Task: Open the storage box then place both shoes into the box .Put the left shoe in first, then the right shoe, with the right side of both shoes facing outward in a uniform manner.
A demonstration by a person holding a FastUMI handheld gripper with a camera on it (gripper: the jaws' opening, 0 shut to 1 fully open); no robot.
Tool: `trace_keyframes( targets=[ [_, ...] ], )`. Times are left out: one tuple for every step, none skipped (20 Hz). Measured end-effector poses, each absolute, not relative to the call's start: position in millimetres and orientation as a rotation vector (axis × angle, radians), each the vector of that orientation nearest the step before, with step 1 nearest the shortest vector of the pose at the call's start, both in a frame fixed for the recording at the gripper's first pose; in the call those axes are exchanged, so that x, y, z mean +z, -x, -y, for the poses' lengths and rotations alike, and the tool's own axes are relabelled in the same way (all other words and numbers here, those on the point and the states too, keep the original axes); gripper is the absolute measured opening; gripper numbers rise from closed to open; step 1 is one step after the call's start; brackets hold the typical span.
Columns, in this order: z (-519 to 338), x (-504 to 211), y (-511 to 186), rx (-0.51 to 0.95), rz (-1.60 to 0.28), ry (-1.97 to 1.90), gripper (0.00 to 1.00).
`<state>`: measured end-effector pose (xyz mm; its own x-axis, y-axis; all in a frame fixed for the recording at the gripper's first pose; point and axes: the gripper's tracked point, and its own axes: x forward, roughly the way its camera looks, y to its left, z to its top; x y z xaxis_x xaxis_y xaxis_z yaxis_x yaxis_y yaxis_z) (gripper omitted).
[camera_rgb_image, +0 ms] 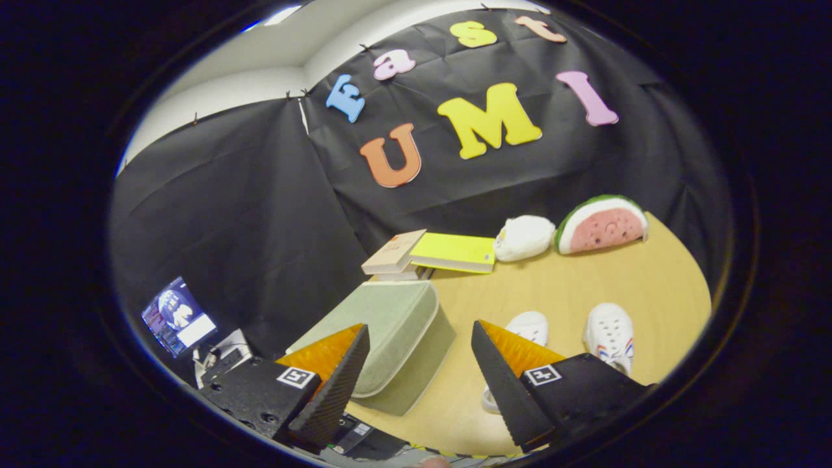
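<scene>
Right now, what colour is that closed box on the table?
The storage box is pale sage green, seen in the gripper view just ahead of the open gripper.

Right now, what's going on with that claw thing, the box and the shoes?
Gripper open, holding nothing. Box just ahead, lid shut. Two shoes on table, beyond right finger. Nothing between fingers and box.

A pale sage-green storage box (390, 331) sits on the light wood-toned table (585, 279), with two white shoes (608, 335), one striped red and blue, a yellow book (455, 252), a beige book (393, 252), a white plush (523, 237) and a pink-and-green watermelon plush (601, 224).
</scene>
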<state>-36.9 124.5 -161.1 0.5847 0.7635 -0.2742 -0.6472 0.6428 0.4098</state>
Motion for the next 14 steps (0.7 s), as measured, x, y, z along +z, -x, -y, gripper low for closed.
trace_keyframes(
  targets=[
    [-135,-171,40,0.863,-0.484,-0.296,1.0],
    [-145,-179,42,0.887,-0.516,-0.32,1.0],
    [-153,-185,43,0.905,-0.548,-0.352,1.0],
    [-161,-190,46,0.921,-0.578,-0.381,1.0],
    [-168,-194,47,0.937,-0.604,-0.406,1.0],
    [-174,-199,47,0.951,-0.627,-0.428,1.0],
    [-181,-203,47,0.961,-0.649,-0.445,1.0],
    [-187,-206,47,0.971,-0.671,-0.466,1.0],
    [-193,-210,46,0.981,-0.694,-0.486,1.0],
    [-197,-215,47,0.993,-0.72,-0.505,1.0],
    [-204,-219,46,1.005,-0.749,-0.526,1.0],
    [-209,-222,45,1.014,-0.775,-0.55,1.0],
    [-213,-226,46,1.022,-0.805,-0.575,1.0],
    [-215,-228,46,1.035,-0.834,-0.611,1.0]
  ],
)
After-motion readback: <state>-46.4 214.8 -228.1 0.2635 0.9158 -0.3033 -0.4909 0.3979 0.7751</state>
